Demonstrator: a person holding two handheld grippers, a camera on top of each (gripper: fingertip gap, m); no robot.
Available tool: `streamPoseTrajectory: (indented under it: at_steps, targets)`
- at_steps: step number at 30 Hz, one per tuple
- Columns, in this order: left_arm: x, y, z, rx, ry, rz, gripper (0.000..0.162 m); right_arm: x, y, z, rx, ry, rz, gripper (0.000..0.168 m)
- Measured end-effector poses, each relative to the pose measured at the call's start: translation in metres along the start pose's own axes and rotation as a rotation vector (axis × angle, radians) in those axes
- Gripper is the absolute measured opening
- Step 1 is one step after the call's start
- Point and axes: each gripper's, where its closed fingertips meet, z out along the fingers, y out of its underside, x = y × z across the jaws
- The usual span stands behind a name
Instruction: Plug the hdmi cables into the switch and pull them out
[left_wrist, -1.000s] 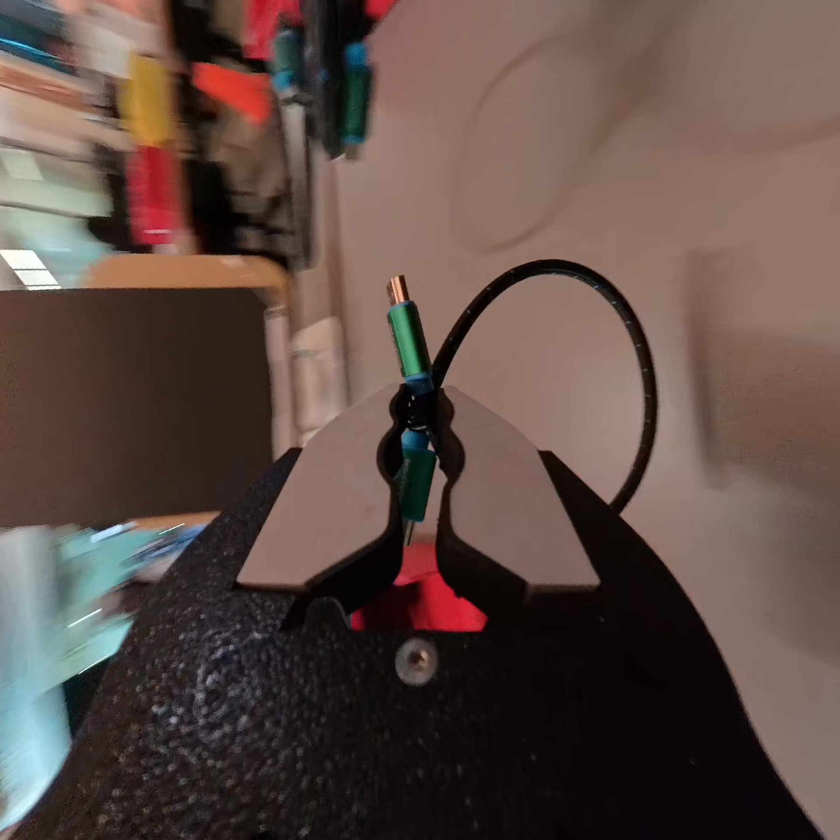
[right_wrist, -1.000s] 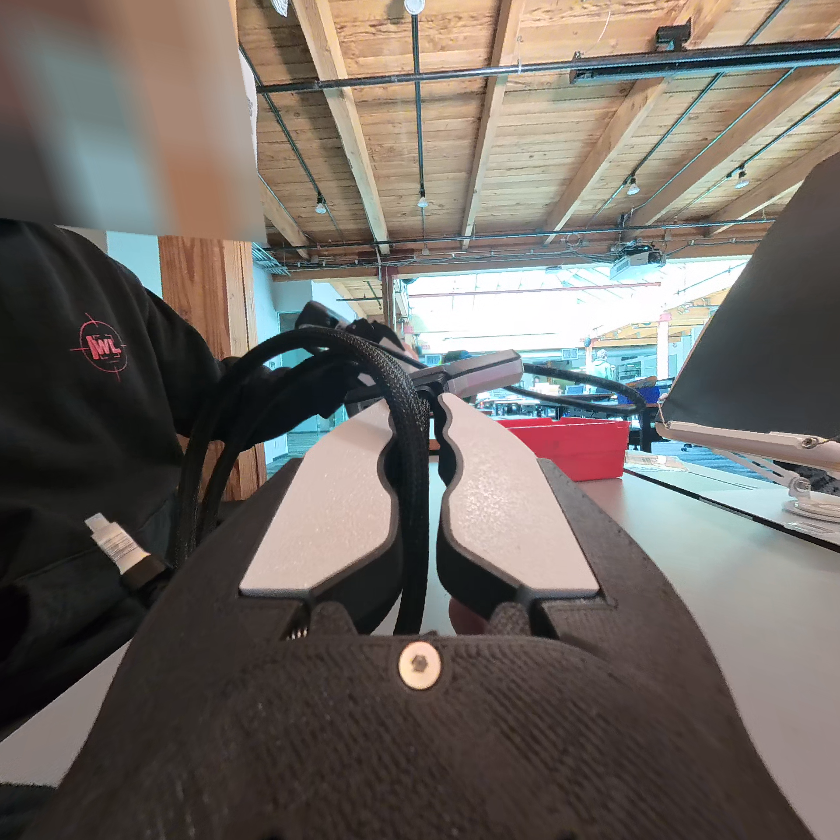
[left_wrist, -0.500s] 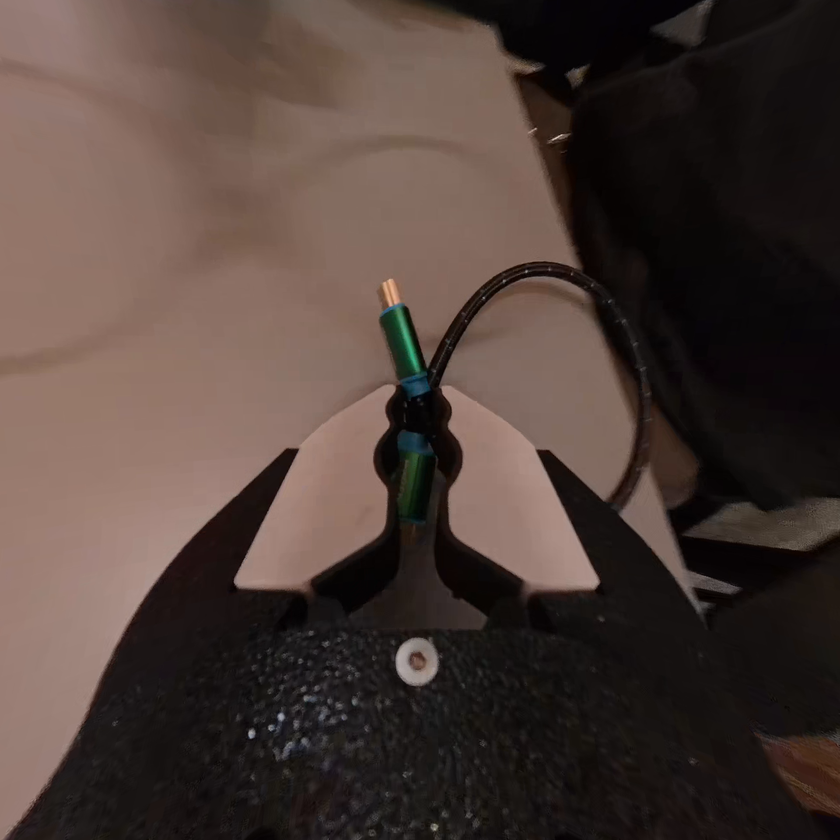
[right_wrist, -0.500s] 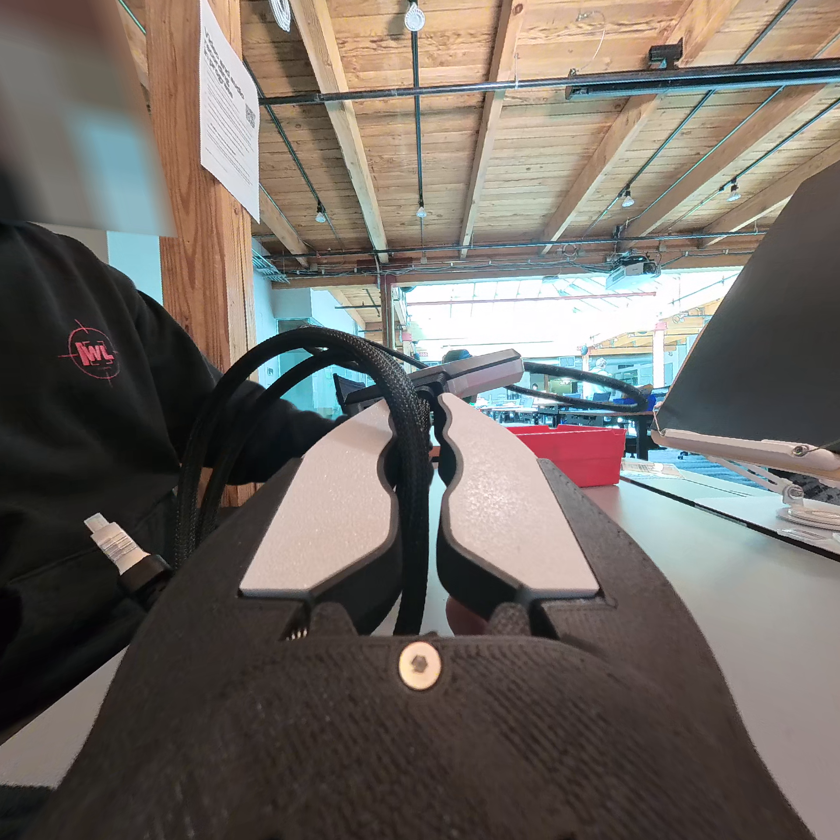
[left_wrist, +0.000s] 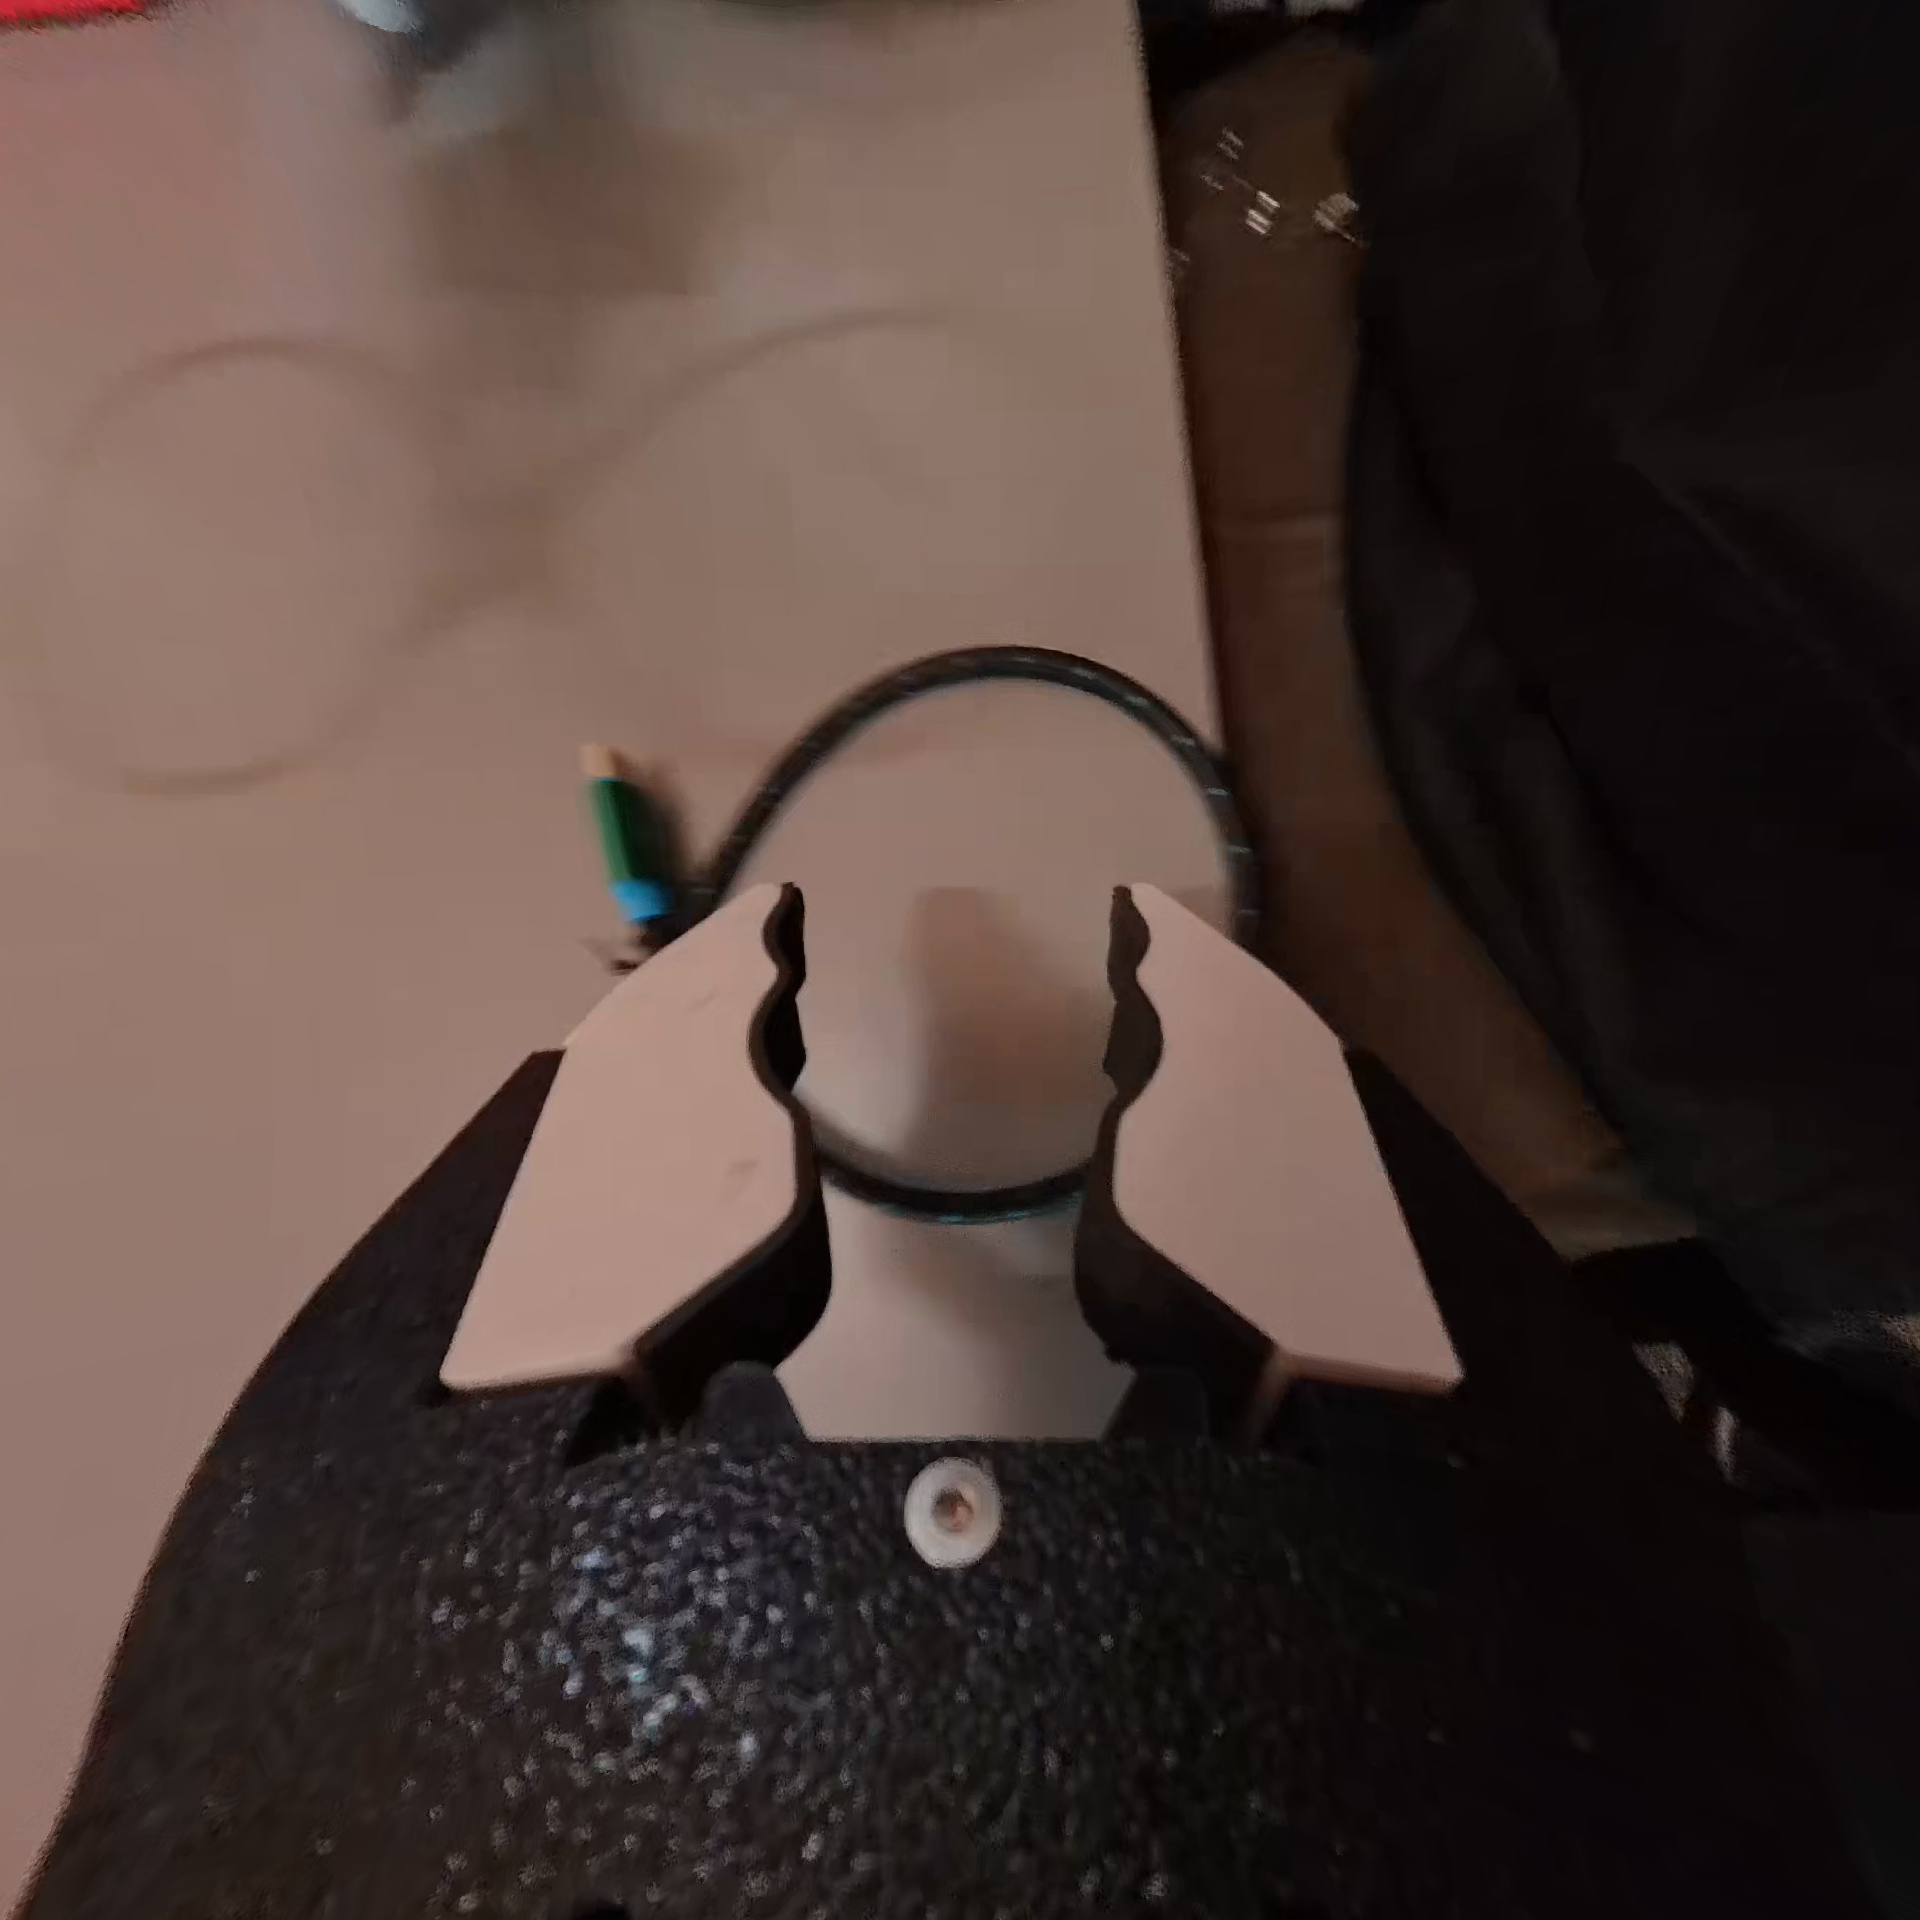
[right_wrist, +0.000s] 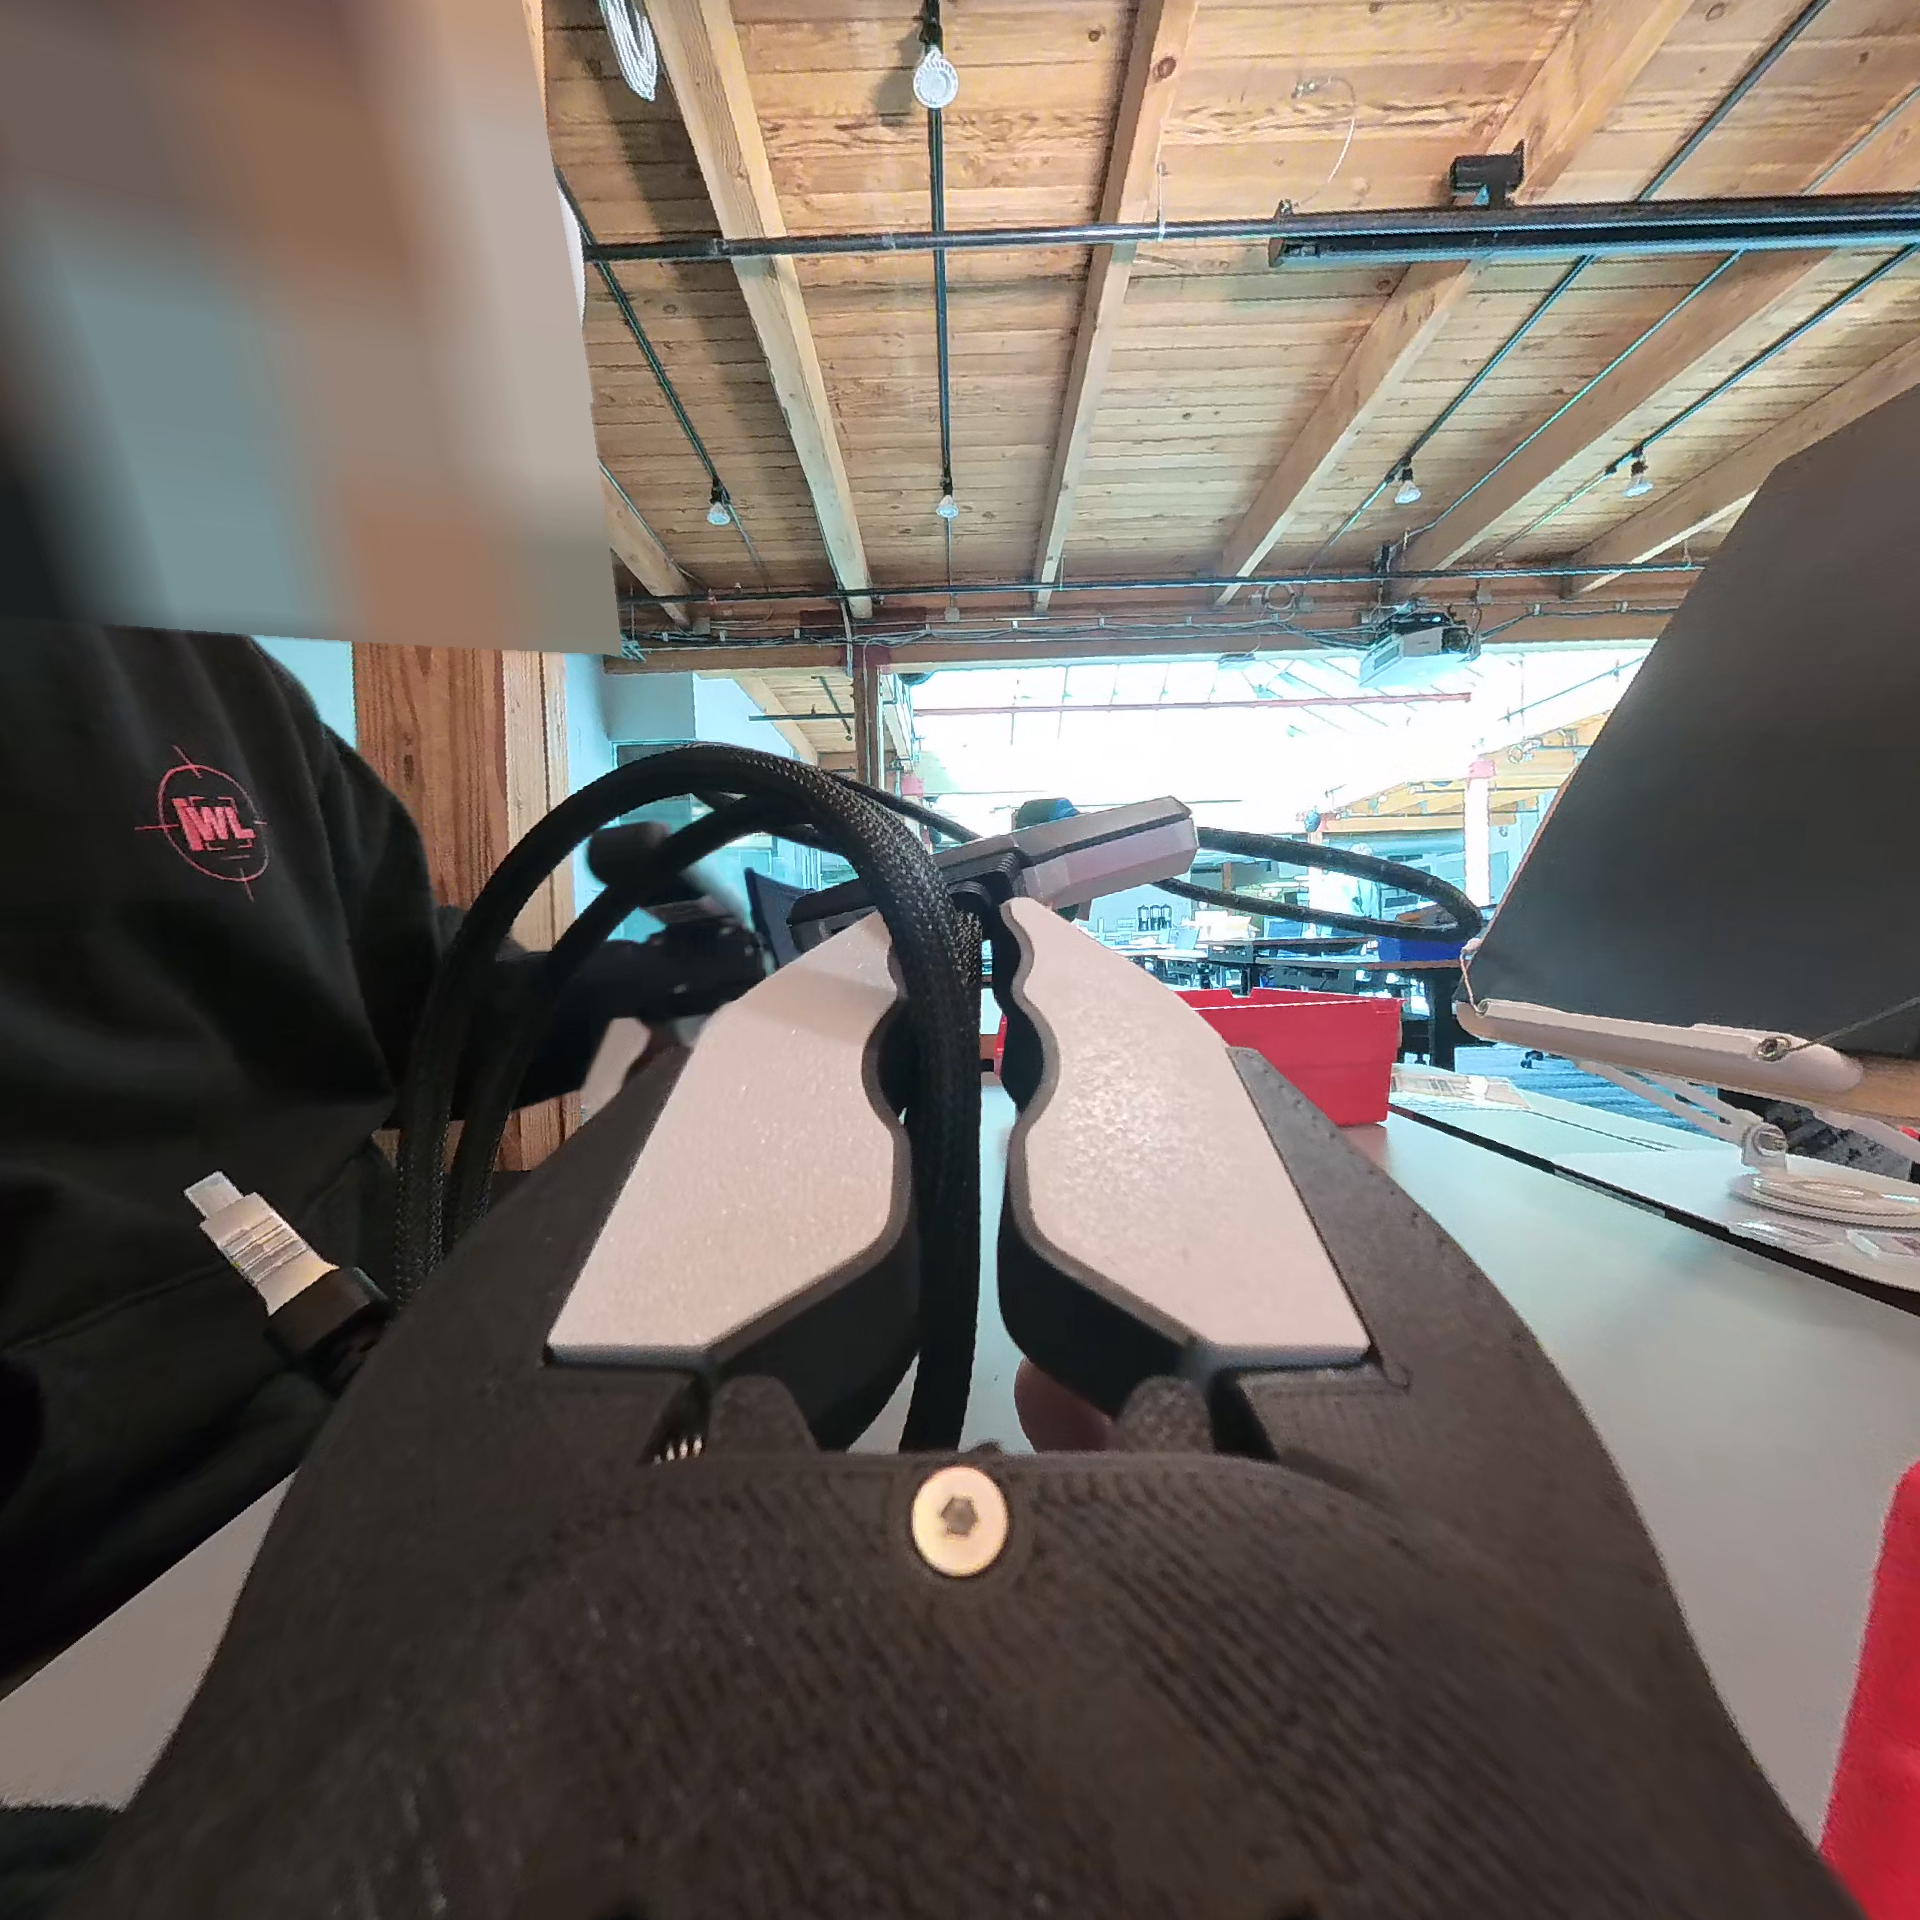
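Observation:
In the left wrist view my left gripper is open and empty above the pale table. A short black cable with a green plug lies looped on the table just ahead of and under the fingers. In the right wrist view my right gripper is shut on a thick black braided cable. A grey switch box sits just beyond the fingertips, with black cables running from it.
A person in a black top is at the left of the right wrist view and at the right edge of the left wrist view. A red bin and a tilted dark panel stand on the table beyond.
My left gripper opened and let go of the green-plug cable, which now lies on the table. The right gripper kept its hold and hardly moved.

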Motion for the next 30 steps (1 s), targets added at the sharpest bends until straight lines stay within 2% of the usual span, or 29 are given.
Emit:
streamPoseTrajectory:
  at_steps: [6, 7, 8, 11, 13, 16, 18, 21, 22, 25, 27, 30]
  targets:
    - [0.061, 0.018, 0.036, -0.121, -0.008, 0.061, 0.057, -0.001, 0.003, 0.002, -0.012, -0.004, 0.003, 0.012]
    - [0.06, 0.019, 0.039, -0.134, -0.049, 0.083, 0.048, -0.001, 0.003, 0.002, -0.012, -0.004, 0.004, 0.012]
    - [0.056, 0.018, 0.038, -0.131, -0.096, 0.114, 0.018, -0.001, 0.003, 0.001, -0.012, -0.003, 0.005, 0.012]
    - [0.056, 0.01, 0.029, -0.103, -0.087, 0.125, 0.009, 0.001, 0.004, 0.001, -0.01, 0.003, 0.008, 0.012]
    - [0.053, -0.001, 0.016, -0.029, -0.05, 0.071, 0.006, 0.001, 0.004, 0.0, -0.009, 0.007, 0.009, 0.012]
    - [0.037, -0.034, -0.017, 0.182, 0.002, -0.071, 0.006, 0.0, 0.002, 0.0, -0.004, 0.005, 0.005, 0.011]
    - [0.02, -0.056, -0.047, 0.343, 0.076, -0.222, 0.006, 0.0, 0.001, 0.0, 0.004, 0.002, 0.004, 0.011]
    - [-0.018, -0.068, -0.089, 0.561, 0.236, -0.474, 0.006, 0.0, 0.0, -0.001, 0.011, 0.002, 0.003, 0.011]
    - [-0.032, -0.062, -0.098, 0.595, 0.284, -0.551, 0.006, 0.0, -0.001, -0.002, 0.012, 0.004, 0.0, 0.012]
    - [-0.082, -0.015, -0.094, 0.534, 0.222, -0.736, 0.006, 0.0, -0.003, -0.003, 0.02, 0.006, -0.002, 0.011]
    - [-0.107, 0.013, -0.085, 0.461, 0.14, -0.805, 0.007, 0.0, -0.003, -0.003, 0.022, 0.007, -0.003, 0.012]
    - [-0.122, 0.035, -0.071, 0.351, 0.107, -0.809, 0.007, 0.0, -0.003, -0.003, 0.016, 0.007, -0.006, 0.012]
